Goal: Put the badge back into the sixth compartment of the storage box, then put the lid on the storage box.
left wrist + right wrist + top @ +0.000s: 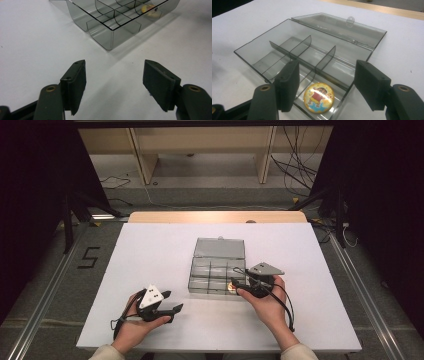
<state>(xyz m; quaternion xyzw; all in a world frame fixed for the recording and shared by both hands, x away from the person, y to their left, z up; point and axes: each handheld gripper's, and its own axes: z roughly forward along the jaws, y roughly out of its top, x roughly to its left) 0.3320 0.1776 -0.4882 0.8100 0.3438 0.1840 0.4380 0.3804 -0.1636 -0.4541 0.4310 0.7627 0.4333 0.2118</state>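
Badge (319, 97) lies flat, round, in my organizer box's (196, 269) near-right compartment, lid open toward table's far edge; right gripper (325, 85) open above it, left gripper (114, 85) open, empty

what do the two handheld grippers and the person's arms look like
Both the left gripper and the right gripper are black, each with two flat, blocky fingers on arms with brass-coloured rivets. Each carries a grey three-cornered plate on top and trails a black cable. Light beige sleeves show at the person's wrists.

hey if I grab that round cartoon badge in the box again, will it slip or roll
The badge looks domed and glossy, so the fingers may slip on it. It lies flat in a corner compartment of the box, so rolling seems unlikely. Probably light.
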